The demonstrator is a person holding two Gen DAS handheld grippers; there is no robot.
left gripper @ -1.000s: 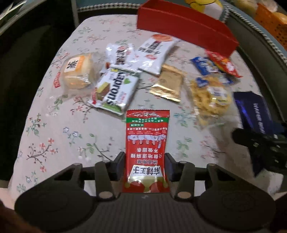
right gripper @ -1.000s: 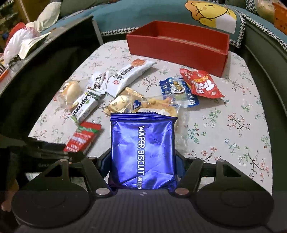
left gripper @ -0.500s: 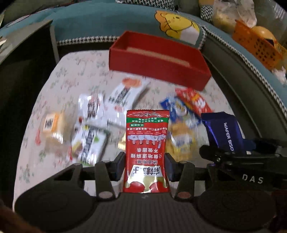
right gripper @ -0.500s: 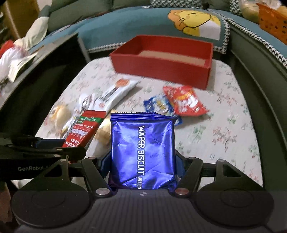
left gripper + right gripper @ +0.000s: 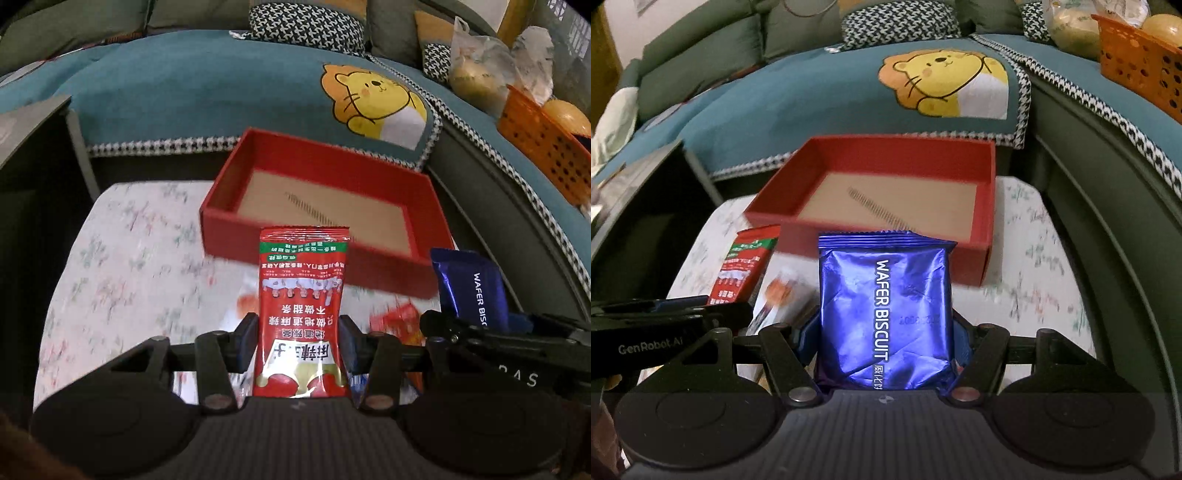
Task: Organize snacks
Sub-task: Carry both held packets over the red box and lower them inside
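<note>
My left gripper (image 5: pixel 298 341) is shut on a red snack packet (image 5: pixel 302 295) and holds it in the air just before the open red box (image 5: pixel 280 147). My right gripper (image 5: pixel 884 343) is shut on a blue wafer biscuit packet (image 5: pixel 886 306), also raised near the red box (image 5: pixel 991 192). The box has a brown floor and nothing in it. The blue packet also shows in the left wrist view (image 5: pixel 469 284), and the red packet in the right wrist view (image 5: pixel 746 266). Both grippers are side by side.
The box stands at the far end of a floral tablecloth (image 5: pixel 122 266). Other snack packets (image 5: pixel 779 295) lie blurred below the grippers. A teal sofa cover with a lion print (image 5: pixel 373 99) is behind. An orange basket (image 5: pixel 543 140) sits at the right.
Both grippers have lifted their packets and moved forward towards the red box. The box now looks larger and its inside shows. The loose snacks have dropped below the view.
</note>
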